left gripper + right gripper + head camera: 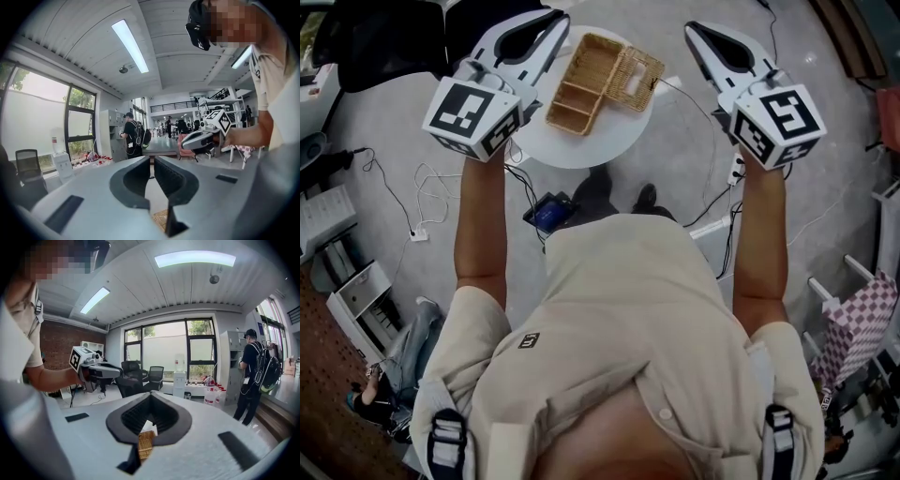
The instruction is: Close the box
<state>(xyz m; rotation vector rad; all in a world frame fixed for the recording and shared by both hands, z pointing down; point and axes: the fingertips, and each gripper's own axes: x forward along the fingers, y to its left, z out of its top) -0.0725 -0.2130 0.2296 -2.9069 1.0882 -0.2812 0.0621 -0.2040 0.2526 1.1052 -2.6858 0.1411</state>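
Looks barely begun, judging by the lie of things. At the top of the head view, a round white table [581,155], bearing toward its far side the wicker box [579,86], wide open with its compartments showing. Beside that, thrown back flat to the right along the shared edge, the lid [639,77], nowhere near shut. To the box's left, apart from it, the left gripper [561,21], released, with only a narrow slit between the jaws and nothing in it. To the right, likewise apart, the right gripper [694,30], clenched tip to tip on nothing. Touching box or lid with neither of the 2 tools. Left to do, by this reading: reaching the lid, swinging it over the compartments, pressing it down flush.
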